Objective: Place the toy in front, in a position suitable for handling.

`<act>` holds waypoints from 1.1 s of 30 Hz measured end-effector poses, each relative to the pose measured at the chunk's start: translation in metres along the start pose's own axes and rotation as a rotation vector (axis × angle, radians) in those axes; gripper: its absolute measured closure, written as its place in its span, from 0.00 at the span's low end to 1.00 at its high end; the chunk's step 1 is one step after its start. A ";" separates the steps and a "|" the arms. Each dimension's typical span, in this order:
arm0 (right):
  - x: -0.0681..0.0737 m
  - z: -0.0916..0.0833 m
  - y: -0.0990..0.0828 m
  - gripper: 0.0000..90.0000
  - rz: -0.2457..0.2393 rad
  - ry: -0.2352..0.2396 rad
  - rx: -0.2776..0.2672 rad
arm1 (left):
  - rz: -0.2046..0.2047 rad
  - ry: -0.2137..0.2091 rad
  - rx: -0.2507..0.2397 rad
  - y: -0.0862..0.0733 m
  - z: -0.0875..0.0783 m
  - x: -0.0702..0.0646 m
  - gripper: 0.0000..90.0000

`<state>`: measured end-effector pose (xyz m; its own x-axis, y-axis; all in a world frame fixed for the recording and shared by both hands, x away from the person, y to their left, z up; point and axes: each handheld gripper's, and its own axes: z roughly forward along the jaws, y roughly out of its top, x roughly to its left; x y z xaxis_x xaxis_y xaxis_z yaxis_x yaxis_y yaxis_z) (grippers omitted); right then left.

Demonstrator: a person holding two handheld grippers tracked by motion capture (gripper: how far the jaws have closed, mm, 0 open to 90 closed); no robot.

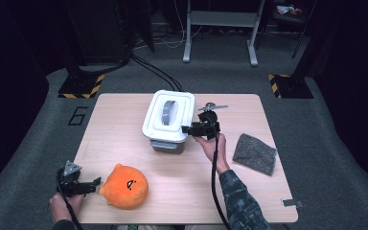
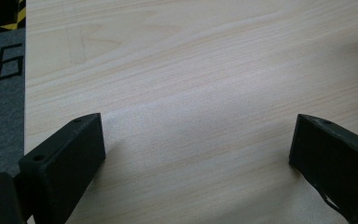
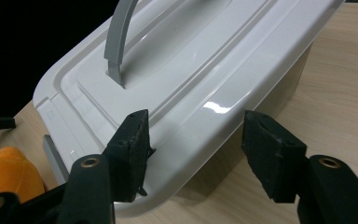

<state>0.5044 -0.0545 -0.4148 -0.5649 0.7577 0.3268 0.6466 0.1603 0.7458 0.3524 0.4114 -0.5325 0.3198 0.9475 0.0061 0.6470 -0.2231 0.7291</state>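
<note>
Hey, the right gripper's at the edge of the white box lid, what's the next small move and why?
Probably ease the right gripper a little further onto the lid edge, then close. Its jaws stand apart, one over the lid's top and one beyond its rim, pressing on nothing, so there's no grip to lift with. The left gripper is open over bare table.

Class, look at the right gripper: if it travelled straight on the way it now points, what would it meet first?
Most likely the overhanging rim of the white plastic lid on the storage box: the right gripper has its open jaws on either side of that edge, though depth is hard to judge.
</note>
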 end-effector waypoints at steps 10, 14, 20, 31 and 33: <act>0.011 0.016 0.002 0.35 -0.008 0.004 -0.005 | -0.003 0.002 -0.007 0.000 0.001 0.000 0.04; 0.016 0.021 0.003 0.34 -0.004 0.002 -0.007 | -0.003 0.002 -0.007 0.000 0.001 0.000 0.03; 0.018 0.022 0.002 0.26 0.030 -0.001 -0.010 | -0.003 0.002 -0.007 0.000 0.001 0.000 0.04; 0.019 0.015 -0.002 0.43 0.003 0.015 -0.037 | -0.007 0.004 -0.008 0.000 0.001 0.000 0.04; 0.020 0.017 -0.002 0.42 0.010 0.007 -0.041 | -0.007 0.006 -0.007 0.000 0.000 0.000 0.04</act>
<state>0.5001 -0.0289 -0.4198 -0.5619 0.7547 0.3387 0.6310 0.1264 0.7654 0.3526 0.4115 -0.5329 0.3109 0.9504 0.0049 0.6446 -0.2147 0.7338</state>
